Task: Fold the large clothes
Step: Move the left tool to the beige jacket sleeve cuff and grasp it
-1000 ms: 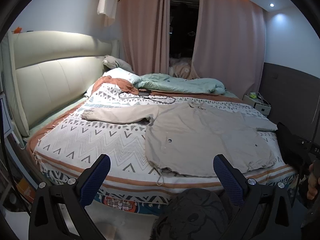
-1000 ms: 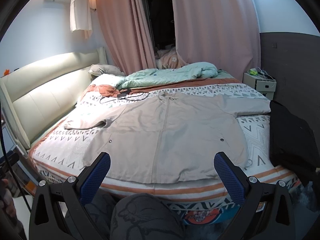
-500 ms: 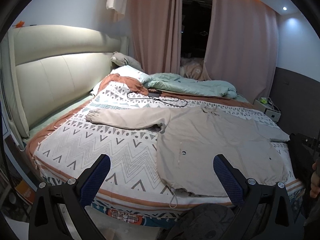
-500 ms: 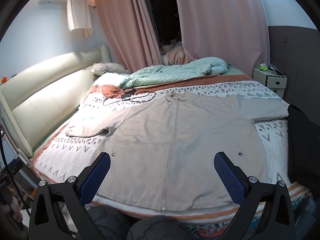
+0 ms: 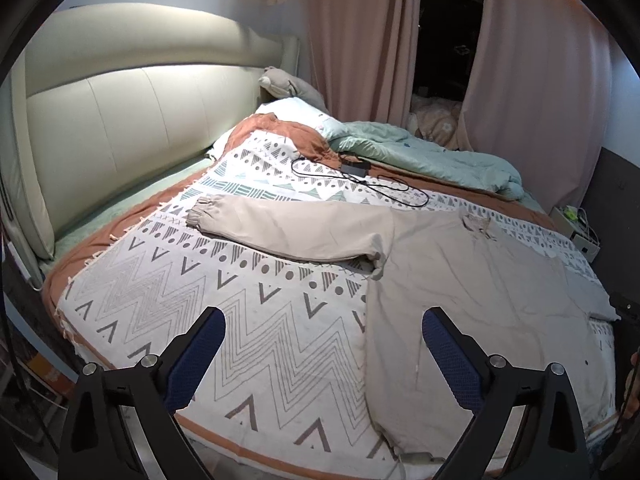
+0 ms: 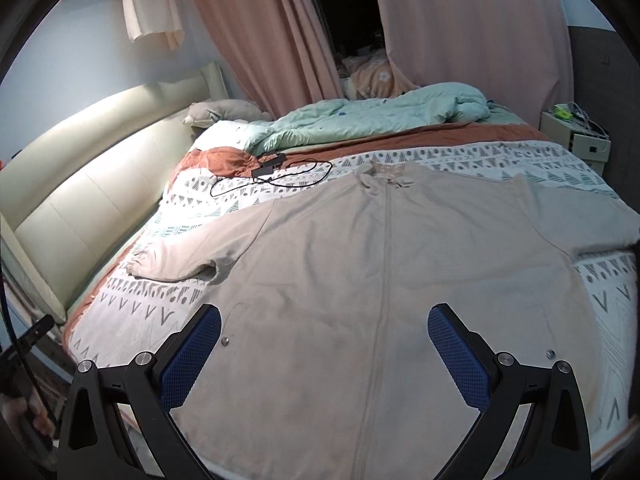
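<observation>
A large beige zip-up jacket point(image 6: 380, 272) lies spread flat, front up, on the patterned bedspread point(image 5: 168, 292). Its left sleeve point(image 5: 288, 228) stretches out toward the headboard; its right sleeve point(image 6: 580, 212) reaches the bed's right edge. In the left wrist view the jacket body point(image 5: 472, 304) lies to the right. My left gripper point(image 5: 322, 340) is open and empty above the bedspread, just left of the jacket's hem. My right gripper point(image 6: 324, 340) is open and empty above the jacket's lower middle, over the zip.
A black charger and cable point(image 5: 356, 180) lie on the bedspread beyond the jacket. A crumpled green duvet point(image 6: 380, 116) and pillows point(image 6: 228, 112) lie at the far side. The padded headboard point(image 5: 120, 120) runs along the left. A nightstand point(image 6: 576, 140) stands at the right.
Both grippers have moved forward and closer over the bed; the bed edge and the dark object at the bottom have dropped out of view. The jacket has not moved.
</observation>
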Action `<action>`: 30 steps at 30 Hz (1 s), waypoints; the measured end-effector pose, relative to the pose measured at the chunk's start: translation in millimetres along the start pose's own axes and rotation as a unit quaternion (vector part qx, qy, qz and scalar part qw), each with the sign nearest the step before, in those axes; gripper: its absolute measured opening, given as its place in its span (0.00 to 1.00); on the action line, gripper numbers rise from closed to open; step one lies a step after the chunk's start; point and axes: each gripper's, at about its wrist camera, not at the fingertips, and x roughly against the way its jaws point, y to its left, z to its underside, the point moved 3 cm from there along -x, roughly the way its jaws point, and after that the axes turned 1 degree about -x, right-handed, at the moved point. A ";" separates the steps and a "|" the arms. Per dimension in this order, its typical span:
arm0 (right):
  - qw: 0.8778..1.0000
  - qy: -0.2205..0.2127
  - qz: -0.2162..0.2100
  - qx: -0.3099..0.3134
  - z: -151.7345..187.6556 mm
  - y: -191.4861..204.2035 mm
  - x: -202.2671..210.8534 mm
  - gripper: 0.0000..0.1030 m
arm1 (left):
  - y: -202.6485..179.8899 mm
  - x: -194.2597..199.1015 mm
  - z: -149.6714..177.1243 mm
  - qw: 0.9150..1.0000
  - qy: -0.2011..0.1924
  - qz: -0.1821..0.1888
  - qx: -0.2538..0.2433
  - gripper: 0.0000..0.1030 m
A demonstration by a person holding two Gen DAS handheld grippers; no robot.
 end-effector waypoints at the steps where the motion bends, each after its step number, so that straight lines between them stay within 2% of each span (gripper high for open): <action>1: 1.000 0.004 -0.002 0.002 -3.2 0.9 -10.2 1.00 | 3.3 -9.5 -3.4 1.000 0.004 -0.002 0.003 0.94; 11: 0.999 0.052 -0.012 0.011 -23.9 8.4 -111.8 1.00 | 51.5 -103.9 -37.3 0.998 0.039 -0.021 0.053 0.85; 17: 0.996 0.086 -0.024 0.019 -32.1 14.7 -168.6 0.97 | 91.6 -166.0 -56.2 0.994 0.059 -0.040 0.084 0.75; 22: 0.993 0.114 -0.021 0.031 -34.0 23.8 -216.1 0.83 | 127.4 -225.0 -62.6 0.988 0.085 -0.046 0.121 0.64; 26: 0.991 0.128 -0.020 0.035 -35.2 28.5 -250.1 0.79 | 152.7 -269.6 -66.2 0.981 0.103 -0.056 0.153 0.64; 30: 0.988 0.147 -0.030 0.034 -32.9 37.4 -280.2 0.67 | 172.6 -313.3 -69.5 0.977 0.116 -0.072 0.164 0.63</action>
